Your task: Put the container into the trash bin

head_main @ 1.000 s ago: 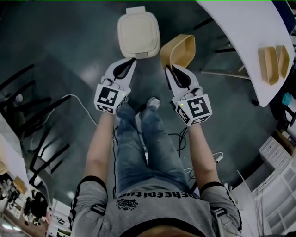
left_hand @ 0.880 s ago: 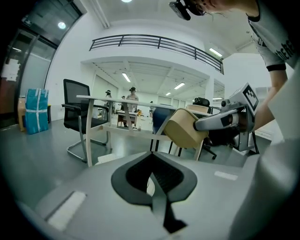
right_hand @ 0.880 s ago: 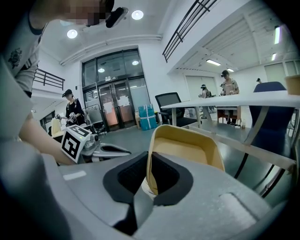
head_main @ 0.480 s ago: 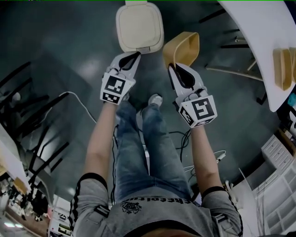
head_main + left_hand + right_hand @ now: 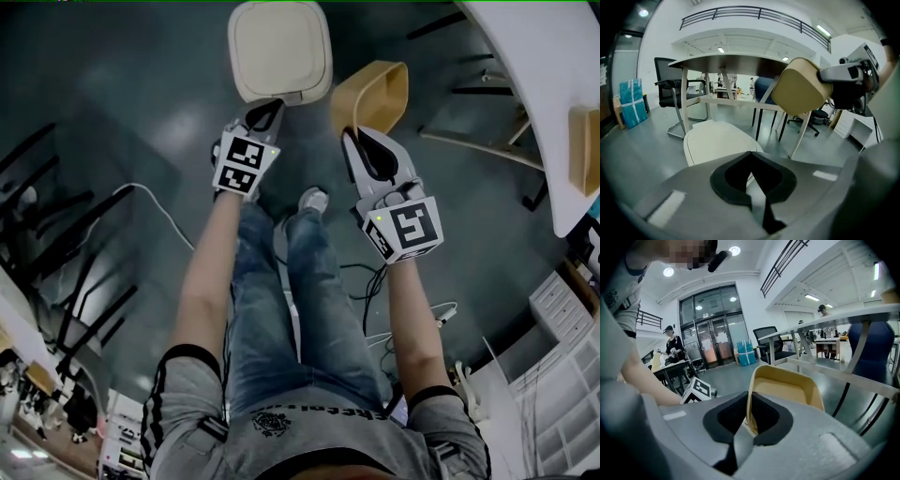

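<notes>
Grey polished floor (image 5: 112, 103) fills most of the head view, with a white cable (image 5: 159, 202) trailing across it and black chair frames (image 5: 56, 244) at the left. On that floor stands a cream plastic trash bin (image 5: 279, 49) with rounded corners. Its lid lies flat and shut, so its contents cannot be seen.

Just to the bin's right, clear of the floor, is a tan rounded-rectangular fibre container (image 5: 372, 94), tipped on edge. The right gripper view looks into its hollow, which is empty. The right tool (image 5: 351, 133) is clamped on the container's thin side wall, one jaw inside the rim and one outside.

The left tool (image 5: 272, 103) has its jaws pressed together with nothing between them. Its tip is at the near edge of the bin's lid, and whether it touches cannot be told.

At the upper right, a curved white worktop (image 5: 525, 56) carries a second tan container (image 5: 586, 136), cut off by the frame edge. Below the tools are the person's legs in blue jeans (image 5: 281, 300). Behind the held container, the right gripper view shows tall glass doors (image 5: 710, 345) and a black office chair (image 5: 771, 341).
</notes>
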Action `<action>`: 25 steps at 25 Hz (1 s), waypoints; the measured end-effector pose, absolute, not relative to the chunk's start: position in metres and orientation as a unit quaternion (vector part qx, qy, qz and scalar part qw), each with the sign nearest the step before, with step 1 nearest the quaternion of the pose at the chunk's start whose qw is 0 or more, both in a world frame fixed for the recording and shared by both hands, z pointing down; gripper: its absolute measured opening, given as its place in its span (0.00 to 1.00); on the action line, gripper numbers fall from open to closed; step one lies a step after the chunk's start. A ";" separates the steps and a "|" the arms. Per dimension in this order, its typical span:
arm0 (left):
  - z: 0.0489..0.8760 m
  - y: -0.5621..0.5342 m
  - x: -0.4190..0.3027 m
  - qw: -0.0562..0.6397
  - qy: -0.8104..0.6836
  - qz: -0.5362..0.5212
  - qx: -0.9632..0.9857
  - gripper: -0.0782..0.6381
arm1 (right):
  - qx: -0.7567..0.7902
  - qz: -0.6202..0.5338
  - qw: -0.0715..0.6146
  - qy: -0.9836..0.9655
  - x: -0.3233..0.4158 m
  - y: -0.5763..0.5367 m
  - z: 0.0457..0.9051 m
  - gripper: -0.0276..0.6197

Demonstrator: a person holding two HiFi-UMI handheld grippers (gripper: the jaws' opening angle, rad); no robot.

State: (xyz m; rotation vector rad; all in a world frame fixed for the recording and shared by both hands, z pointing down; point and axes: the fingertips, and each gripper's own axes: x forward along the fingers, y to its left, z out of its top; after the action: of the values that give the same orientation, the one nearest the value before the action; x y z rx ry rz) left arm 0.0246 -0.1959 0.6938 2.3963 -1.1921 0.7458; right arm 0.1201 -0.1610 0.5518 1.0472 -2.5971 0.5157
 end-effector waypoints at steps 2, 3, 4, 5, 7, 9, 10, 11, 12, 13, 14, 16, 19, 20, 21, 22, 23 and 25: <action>0.708 -0.199 0.026 0.188 -0.420 0.280 0.842 0.12 | 0.366 0.182 0.149 -0.900 0.123 -0.162 0.556 0.08; 0.714 -0.201 0.027 0.191 -0.421 0.287 0.839 0.12 | 0.367 0.183 0.150 -0.900 0.125 -0.163 0.558 0.08; 0.720 -0.202 0.027 0.195 -0.421 0.294 0.836 0.12 | 0.368 0.185 0.150 -0.899 0.127 -0.163 0.560 0.08; 0.725 -0.203 0.027 0.198 -0.421 0.302 0.832 0.12 | 0.369 0.187 0.151 -0.898 0.129 -0.163 0.561 0.08; 0.735 -0.203 0.027 0.203 -0.419 0.321 0.825 0.12 | 0.369 0.190 0.153 -0.897 0.130 -0.162 0.562 0.08; 0.745 -0.202 0.026 0.208 -0.417 0.340 0.817 0.12 | 0.369 0.191 0.154 -0.897 0.130 -0.162 0.563 0.08; 0.750 -0.201 0.025 0.211 -0.418 0.347 0.813 0.12 | 0.368 0.191 0.156 -0.897 0.130 -0.162 0.564 0.08; 0.754 -0.201 0.025 0.216 -0.419 0.352 0.809 0.12 | 0.367 0.191 0.157 -0.897 0.131 -0.162 0.565 0.08; 0.759 -0.201 0.025 0.221 -0.421 0.355 0.805 0.12 | 0.367 0.192 0.157 -0.896 0.132 -0.163 0.567 0.08; 0.762 -0.200 0.024 0.226 -0.423 0.357 0.802 0.12 | 0.368 0.193 0.157 -0.896 0.133 -0.163 0.568 0.08; 0.764 -0.200 0.024 0.230 -0.424 0.358 0.799 0.12 | 0.368 0.194 0.158 -0.896 0.133 -0.164 0.569 0.08; 0.765 -0.201 0.023 0.236 -0.425 0.361 0.796 0.12 | 0.367 0.196 0.159 -0.896 0.134 -0.165 0.570 0.08; 0.766 -0.202 0.022 0.237 -0.422 0.372 0.792 0.13 | 0.365 0.194 0.159 -0.897 0.133 -0.166 0.570 0.08; 0.767 -0.201 0.022 0.240 -0.422 0.375 0.790 0.13 | 0.364 0.193 0.159 -0.897 0.132 -0.167 0.570 0.08; 0.768 -0.201 0.023 0.243 -0.421 0.376 0.789 0.13 | 0.364 0.193 0.159 -0.897 0.132 -0.168 0.569 0.08; 0.769 -0.201 0.023 0.246 -0.420 0.378 0.788 0.13 | 0.364 0.192 0.158 -0.897 0.133 -0.169 0.569 0.08; 0.770 -0.201 0.024 0.246 -0.418 0.381 0.787 0.13 | 0.364 0.192 0.158 -0.898 0.133 -0.170 0.569 0.08; 0.770 -0.200 0.026 0.241 -0.412 0.389 0.788 0.13 | 0.365 0.190 0.157 -0.898 0.133 -0.171 0.567 0.08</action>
State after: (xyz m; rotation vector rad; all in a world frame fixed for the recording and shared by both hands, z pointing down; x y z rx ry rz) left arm 0.0255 -0.2000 0.7704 2.1550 -1.1284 1.0652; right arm 0.1330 -0.1710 0.5673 1.0446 -2.5702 0.5425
